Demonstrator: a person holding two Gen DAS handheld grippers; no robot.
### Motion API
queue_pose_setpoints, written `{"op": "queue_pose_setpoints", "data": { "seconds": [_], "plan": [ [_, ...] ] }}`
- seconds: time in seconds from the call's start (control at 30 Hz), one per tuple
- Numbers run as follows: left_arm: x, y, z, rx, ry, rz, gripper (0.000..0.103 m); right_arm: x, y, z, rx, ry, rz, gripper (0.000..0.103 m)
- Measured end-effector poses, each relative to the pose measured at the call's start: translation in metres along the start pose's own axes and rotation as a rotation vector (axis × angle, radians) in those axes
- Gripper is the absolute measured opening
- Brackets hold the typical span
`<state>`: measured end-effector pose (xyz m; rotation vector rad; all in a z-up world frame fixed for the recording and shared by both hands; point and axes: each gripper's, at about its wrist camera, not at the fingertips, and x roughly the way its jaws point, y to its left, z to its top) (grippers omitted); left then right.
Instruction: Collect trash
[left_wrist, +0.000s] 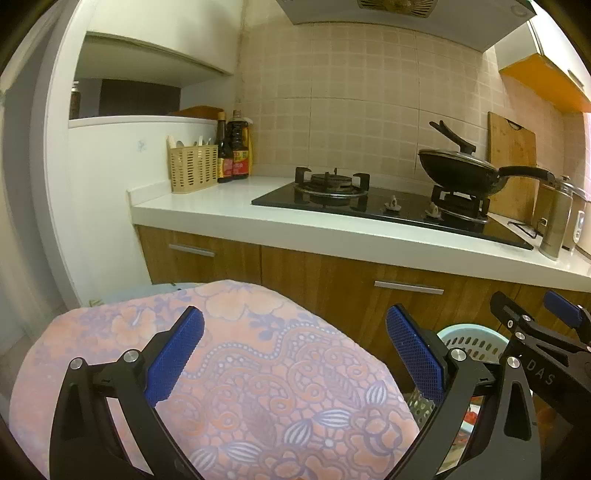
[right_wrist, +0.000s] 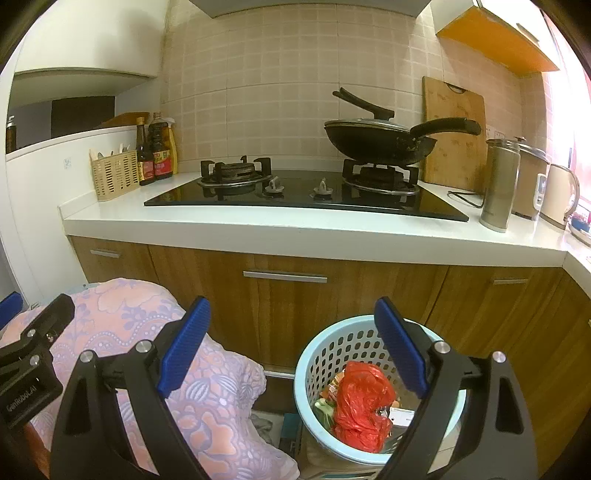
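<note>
The left gripper (left_wrist: 295, 354) hangs over a floral cloth (left_wrist: 236, 369), jaws released and empty. The right gripper (right_wrist: 291, 347), jaws likewise spread, hovers above a pale blue waste basket (right_wrist: 314, 354) holding a red plastic bag (right_wrist: 360, 406) below the table (right_wrist: 295, 236)

A lidded wok (right_wrist: 380, 142) sits on the stove (right_wrist: 303, 194); a floral cloth (left_wrist: 236, 369) lies below.

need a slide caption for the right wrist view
Open right gripper above a blue basket holding a red plastic bag, facing the kitchen counter.
</note>
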<state>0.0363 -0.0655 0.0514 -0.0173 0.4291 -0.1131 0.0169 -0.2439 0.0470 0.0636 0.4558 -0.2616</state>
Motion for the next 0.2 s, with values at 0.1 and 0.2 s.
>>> {"op": "queue_pose_setpoints", "data": {
  "seconds": [0.1,0.2],
  "plan": [
    [0.0002,0.0001,-0.0004,-0.009,0.003,-0.013,0.096,-0.0006,-0.0005,0.0001,-0.004,-0.003,-0.001,0.086],
    [0.0014,-0.0004,-0.001,-0.01,0.01,-0.01,0.096,-0.0004,-0.0007,0.0001,-0.003,-0.002,-0.001,0.086]
  ]
}}
